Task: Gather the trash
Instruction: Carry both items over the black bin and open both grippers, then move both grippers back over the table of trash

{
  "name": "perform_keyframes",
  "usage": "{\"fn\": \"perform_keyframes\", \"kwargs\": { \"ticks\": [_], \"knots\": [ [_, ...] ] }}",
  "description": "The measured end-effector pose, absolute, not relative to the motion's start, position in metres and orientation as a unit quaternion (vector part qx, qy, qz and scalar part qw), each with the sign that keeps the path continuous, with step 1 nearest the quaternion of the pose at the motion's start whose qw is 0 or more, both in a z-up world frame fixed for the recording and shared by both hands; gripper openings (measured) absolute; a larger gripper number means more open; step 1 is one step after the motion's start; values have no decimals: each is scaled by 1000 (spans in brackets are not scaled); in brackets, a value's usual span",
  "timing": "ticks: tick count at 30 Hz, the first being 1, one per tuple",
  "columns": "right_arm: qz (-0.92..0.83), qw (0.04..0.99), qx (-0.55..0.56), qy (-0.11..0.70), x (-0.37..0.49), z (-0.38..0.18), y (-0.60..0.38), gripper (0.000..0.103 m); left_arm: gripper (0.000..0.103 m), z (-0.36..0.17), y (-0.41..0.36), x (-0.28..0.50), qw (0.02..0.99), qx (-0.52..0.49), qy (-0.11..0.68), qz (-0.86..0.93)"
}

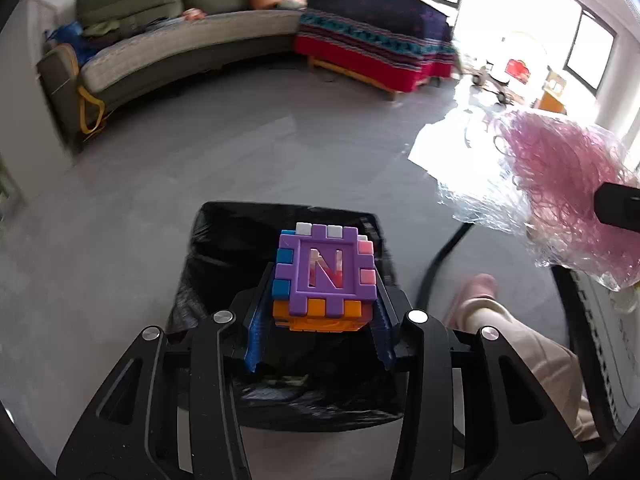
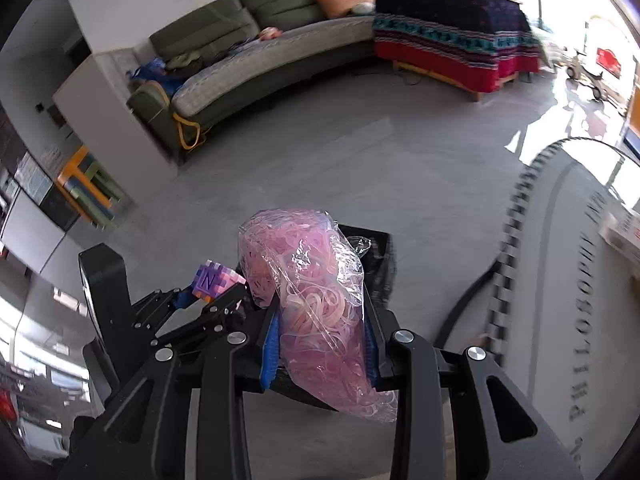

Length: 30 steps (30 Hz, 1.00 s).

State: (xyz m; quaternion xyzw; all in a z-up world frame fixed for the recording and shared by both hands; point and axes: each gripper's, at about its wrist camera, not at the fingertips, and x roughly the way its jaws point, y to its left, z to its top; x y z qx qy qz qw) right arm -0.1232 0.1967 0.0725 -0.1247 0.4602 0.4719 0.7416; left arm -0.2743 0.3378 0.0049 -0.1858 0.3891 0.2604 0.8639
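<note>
My left gripper (image 1: 322, 312) is shut on a multicoloured block cube (image 1: 325, 276) with a purple top marked N, holding it over the black-lined trash bin (image 1: 224, 248) on the floor. My right gripper (image 2: 322, 332) is shut on a clear plastic bag of pink rubber bands (image 2: 312, 304), also above the bin (image 2: 378, 256). In the left wrist view the bag (image 1: 560, 192) hangs at the right. In the right wrist view the left gripper and cube (image 2: 214, 278) sit just left of the bag.
A grey-green curved sofa (image 1: 168, 40) and a bench under a patterned blanket (image 1: 372, 44) stand across the grey floor. A white table edge (image 2: 568, 280) and a black hose (image 1: 440, 256) are on the right. My slippered foot (image 1: 476, 292) is beside the bin.
</note>
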Motion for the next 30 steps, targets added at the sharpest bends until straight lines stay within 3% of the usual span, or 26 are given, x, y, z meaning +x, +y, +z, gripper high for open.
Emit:
{"fn": "perform_keyframes", "kwargs": {
  "ticks": [1, 2, 3, 10, 14, 30],
  "knots": [
    [475, 738, -127, 463, -124, 71, 207, 42, 51, 3, 344, -280, 861, -195, 388, 265],
    [477, 734, -134, 465, -125, 70, 219, 55, 81, 2, 349, -283, 859, -206, 387, 266],
    [477, 733, -137, 466, -125, 69, 228, 63, 98, 1, 357, -287, 858, -220, 381, 266],
    [493, 739, -128, 441, -133, 78, 240, 64, 97, -12, 384, -306, 840, -305, 359, 269],
    [498, 765, -109, 394, -134, 89, 225, 82, 97, -12, 392, -311, 831, -340, 348, 269],
    [426, 820, -39, 380, -109, 105, 155, 83, 97, 5, 358, -282, 844, -305, 362, 251]
  ]
}}
